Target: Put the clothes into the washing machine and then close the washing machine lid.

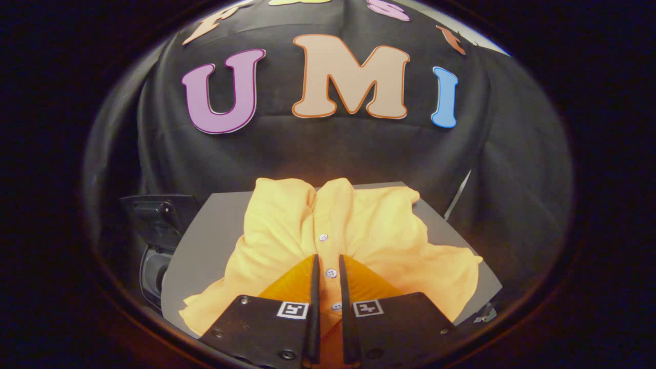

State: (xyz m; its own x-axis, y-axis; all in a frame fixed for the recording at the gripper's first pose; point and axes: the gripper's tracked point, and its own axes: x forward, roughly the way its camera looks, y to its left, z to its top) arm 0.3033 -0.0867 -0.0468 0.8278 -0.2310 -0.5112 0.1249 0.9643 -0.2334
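Note:
A yellow button-front shirt (369, 225) lies crumpled on a grey tabletop (205, 241). My gripper (328, 259) is down on the shirt's near part. Its two fingers stand close together with a strip of the button placket pinched between them. One white button sits in the narrow gap and another lies just ahead of the fingertips. The shirt spreads out to both sides of the fingers and beyond them to the table's far edge. A dark machine (156, 220) with a round opening lower down stands off the table's left side; its details are hard to make out.
Black cloth walls close in behind the table and on both sides. A thin pale rod (457, 197) leans at the table's far right corner. Bare grey tabletop shows to the left of the shirt.

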